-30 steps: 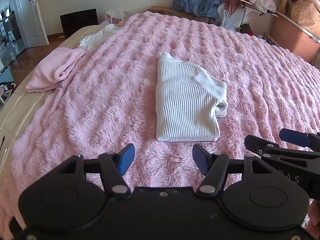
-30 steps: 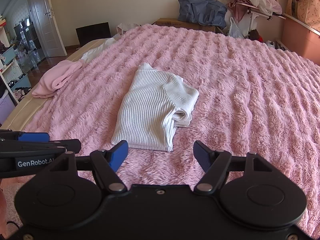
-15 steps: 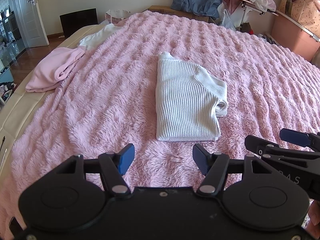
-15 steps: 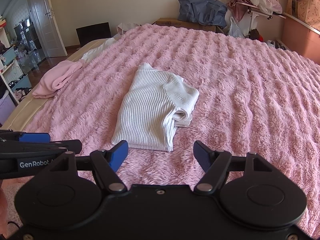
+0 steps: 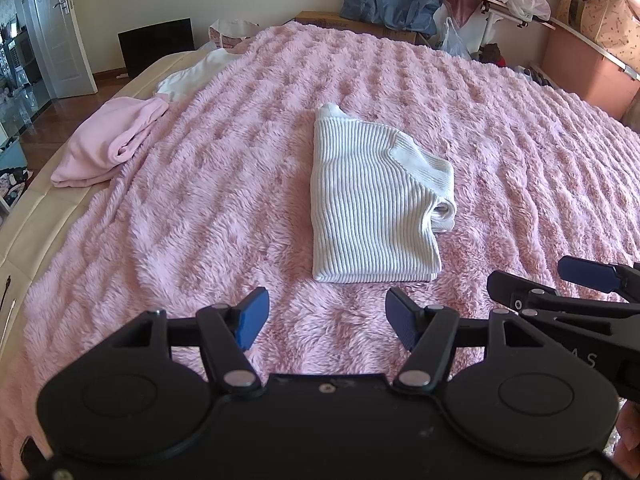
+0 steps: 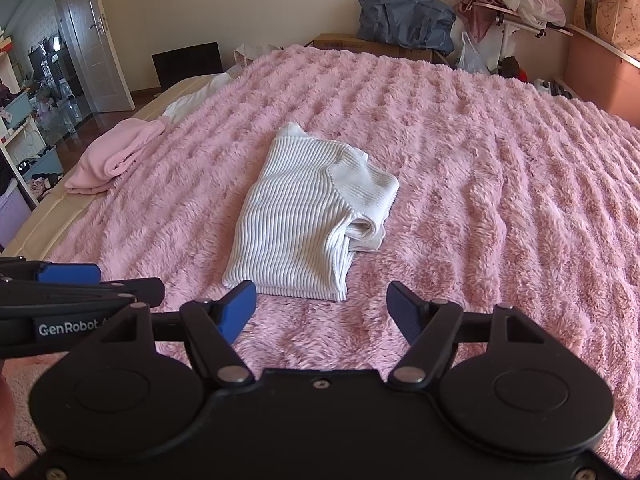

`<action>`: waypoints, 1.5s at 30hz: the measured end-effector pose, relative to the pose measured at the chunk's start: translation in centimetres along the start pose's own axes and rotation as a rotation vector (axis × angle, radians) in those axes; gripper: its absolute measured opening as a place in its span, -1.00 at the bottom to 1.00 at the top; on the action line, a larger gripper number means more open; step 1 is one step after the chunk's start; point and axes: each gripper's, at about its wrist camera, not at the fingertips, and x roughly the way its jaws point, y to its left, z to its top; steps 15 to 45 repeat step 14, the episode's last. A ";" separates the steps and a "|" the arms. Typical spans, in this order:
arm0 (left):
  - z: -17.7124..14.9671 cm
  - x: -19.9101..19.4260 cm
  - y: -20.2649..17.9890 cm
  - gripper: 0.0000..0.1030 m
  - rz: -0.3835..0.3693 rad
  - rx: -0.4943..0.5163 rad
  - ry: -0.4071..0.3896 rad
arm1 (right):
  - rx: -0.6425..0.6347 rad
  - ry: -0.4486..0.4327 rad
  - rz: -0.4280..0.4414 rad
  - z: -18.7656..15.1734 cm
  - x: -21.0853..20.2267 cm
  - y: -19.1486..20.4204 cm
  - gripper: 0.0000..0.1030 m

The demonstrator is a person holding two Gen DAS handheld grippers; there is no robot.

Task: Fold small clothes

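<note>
While both tools hang above the near edge of the bed, a white ribbed sweater lies folded in the middle of the fluffy pink blanket that covers the bed. It is folded into a neat block, and one sleeve is tucked over on its right side, where the layers make a little roll (you can see the soft end of it poking out). The left hand-held gripper is let go and wide apart, with nothing between its blue pads, and only blanket shows in the gap. The right hand-held gripper is the same, wide apart and holding nothing. Its left blue pad sits just in front of the sweater's near edge in the right wrist view, but I cannot tell if it touches. The two tools are side by side, and each one shows up at the edge of the other's camera. Far off to the left, a pink garment lies in a bunch at the edge of the bed, half on the blanket and half on the cream mattress. Just past it lies a white cloth. Behind the bed, by the wall, sits a blue bag on top of a cardboard box, near a heap of other stuff.
</note>
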 end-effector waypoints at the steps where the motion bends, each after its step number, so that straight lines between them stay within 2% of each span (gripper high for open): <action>1: 0.1 0.0 0.0 0.32 -0.001 -0.002 -0.001 | -0.001 0.000 0.000 0.0 0.0 0.0 0.41; 11: 0.0 -0.5 0.0 0.32 -0.019 0.000 -0.056 | 0.000 0.008 0.001 -0.1 0.3 -0.1 0.41; 45: 0.1 -0.4 0.0 0.32 -0.012 -0.008 -0.050 | -0.001 0.007 0.001 -0.2 0.3 -0.1 0.41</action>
